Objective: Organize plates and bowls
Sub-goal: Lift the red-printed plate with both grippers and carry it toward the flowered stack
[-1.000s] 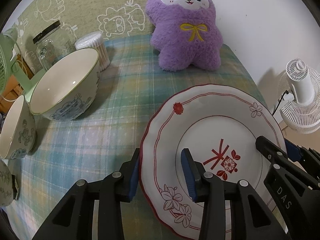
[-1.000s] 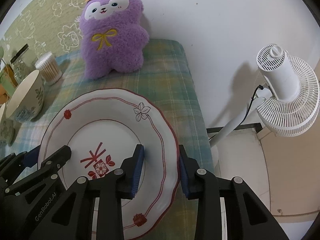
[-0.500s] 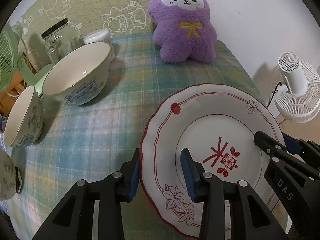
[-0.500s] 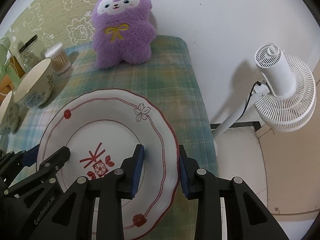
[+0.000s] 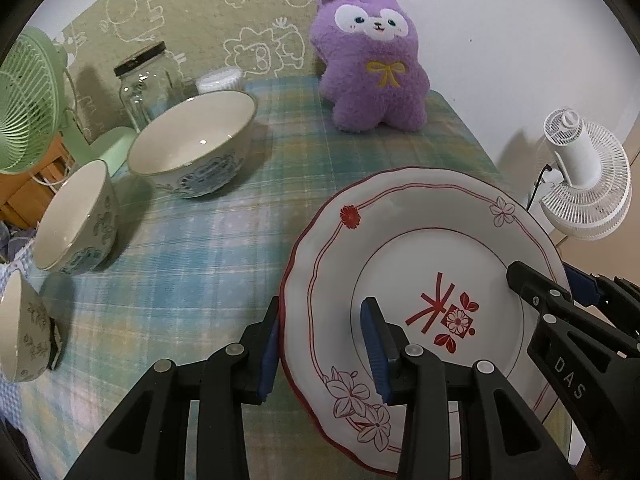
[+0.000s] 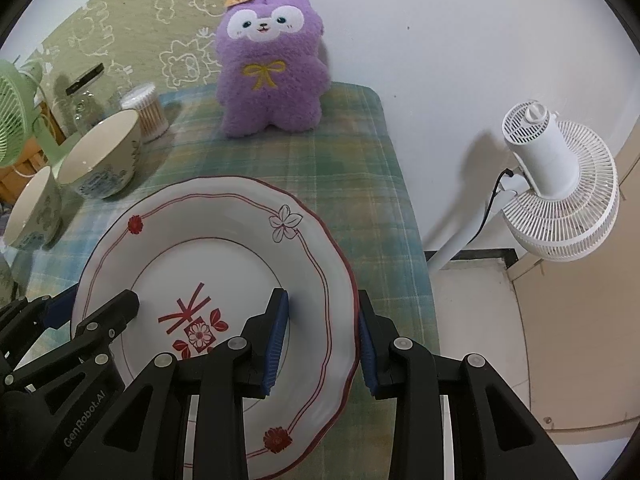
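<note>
Plate carried between two tongs, each pinching an opposite side of its rim. Your left gripper clamps the left rim, one blue pad under the edge and one on the white face; your right gripper does the same on the right rim. You hold it at two points because a wide, shallow dish would likely tip in a single grip. It hangs over the near right part of the checked tablecloth, tilted slightly, apparently clear of the cloth. At far left stand the large bowl, the middle bowl nearer, and a small bowl nearest, in a loose row. A purple plush toy sits at the far edge, well apart from the plate. Open cloth between plate and bowls looks like the likeliest set-down spot.
</note>
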{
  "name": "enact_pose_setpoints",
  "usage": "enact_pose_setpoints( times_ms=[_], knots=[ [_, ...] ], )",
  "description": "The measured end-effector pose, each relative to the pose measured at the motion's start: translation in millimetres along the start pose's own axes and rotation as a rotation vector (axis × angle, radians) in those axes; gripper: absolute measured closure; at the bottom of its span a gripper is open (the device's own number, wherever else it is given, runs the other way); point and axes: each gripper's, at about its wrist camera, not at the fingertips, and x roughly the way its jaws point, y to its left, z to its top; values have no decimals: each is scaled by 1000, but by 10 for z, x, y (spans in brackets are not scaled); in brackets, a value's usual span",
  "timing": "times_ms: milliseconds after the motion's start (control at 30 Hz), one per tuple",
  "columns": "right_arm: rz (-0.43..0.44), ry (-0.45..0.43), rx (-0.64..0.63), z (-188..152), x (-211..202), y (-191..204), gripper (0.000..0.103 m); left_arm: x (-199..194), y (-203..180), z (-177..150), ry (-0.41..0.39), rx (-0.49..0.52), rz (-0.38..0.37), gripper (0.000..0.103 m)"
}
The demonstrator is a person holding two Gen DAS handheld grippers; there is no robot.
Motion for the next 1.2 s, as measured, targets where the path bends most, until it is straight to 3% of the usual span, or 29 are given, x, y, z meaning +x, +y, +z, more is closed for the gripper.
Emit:
enact_pose_setpoints(
  times_ms=[767,1200],
  knots=[
    [-21,-87,13,-120,-977,163,67,-922,148,-108,-90,3,-1,65],
    [-44,-110,29,-357,-1426,220,67,-1312,177,-337,-122,26,-15,65]
  ],
)
